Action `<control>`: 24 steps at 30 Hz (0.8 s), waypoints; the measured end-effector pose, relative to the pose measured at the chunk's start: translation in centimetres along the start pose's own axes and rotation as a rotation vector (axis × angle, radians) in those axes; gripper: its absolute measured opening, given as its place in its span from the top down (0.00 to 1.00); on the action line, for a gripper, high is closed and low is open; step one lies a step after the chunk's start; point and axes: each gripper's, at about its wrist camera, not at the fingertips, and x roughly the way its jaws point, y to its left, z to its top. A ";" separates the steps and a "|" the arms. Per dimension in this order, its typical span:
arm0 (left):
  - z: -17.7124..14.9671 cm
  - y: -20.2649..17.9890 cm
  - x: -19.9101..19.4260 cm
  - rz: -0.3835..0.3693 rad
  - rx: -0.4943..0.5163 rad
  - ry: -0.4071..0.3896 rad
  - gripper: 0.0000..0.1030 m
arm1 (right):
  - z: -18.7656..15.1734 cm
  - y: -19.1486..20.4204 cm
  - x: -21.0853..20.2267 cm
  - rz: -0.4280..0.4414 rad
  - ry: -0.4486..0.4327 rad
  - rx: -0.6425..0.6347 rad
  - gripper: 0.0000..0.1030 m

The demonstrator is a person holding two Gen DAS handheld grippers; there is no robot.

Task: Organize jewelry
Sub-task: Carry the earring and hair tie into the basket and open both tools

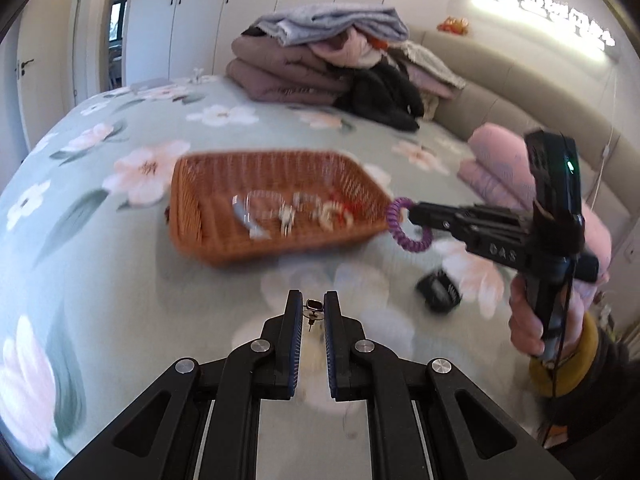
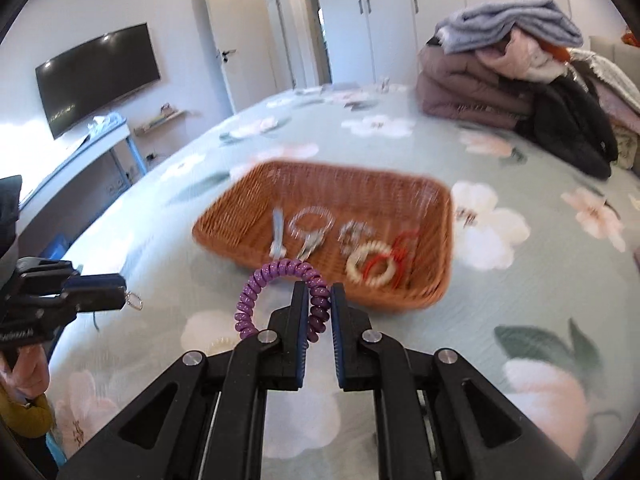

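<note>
Both grippers are loaded and off the bedspread (image 1: pixel 120 264) — this is the carry stage of the tidy-up, pickup done, drop-off not yet made. At the bottom centre of the left wrist view, the left gripper (image 1: pixel 313 312) has its jaws pinched almost together on a small earring (image 1: pixel 313 307), a dark stone with a thin post hanging below it, held right at the tips. Over on the right of that same frame, the right gripper (image 1: pixel 412 214) reaches in level, its jaws nipped tight on a purple spiral hair tie (image 1: pixel 408 226), the coil dangling in a loop just beside the near right corner of the wicker basket (image 1: pixel 192 200). The right wrist view confirms it — the purple coil arches up and left from between the near-closed jaws, in front of the basket's near rim. The basket sits mid-frame, already holding a cream coil tie (image 2: pixel 370 266), a red loop (image 2: pixel 394 258) and some clear and silvery pieces too blurred to name. A small dark object (image 1: pixel 438 290) lies on the bedspread in the lower right of the left view; I cannot tell what it is. Next, I'd judge, each load must travel over the rim and be released low inside — the earring especially, tiny enough to slip through the weave or bounce out.
</note>
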 end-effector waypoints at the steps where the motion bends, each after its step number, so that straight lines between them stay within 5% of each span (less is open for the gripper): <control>1: 0.8 0.0 0.2 0.000 0.000 -0.007 0.90 | 0.6 -0.2 -0.2 -0.011 -0.007 0.000 0.88; 12: 10.1 3.3 7.6 -0.049 -0.105 -0.034 0.90 | 7.2 -5.3 3.5 -0.089 -0.012 0.139 0.88; 24: 9.8 7.6 15.2 -0.016 -0.224 0.047 0.90 | 8.6 -6.9 14.0 -0.168 0.169 0.262 0.88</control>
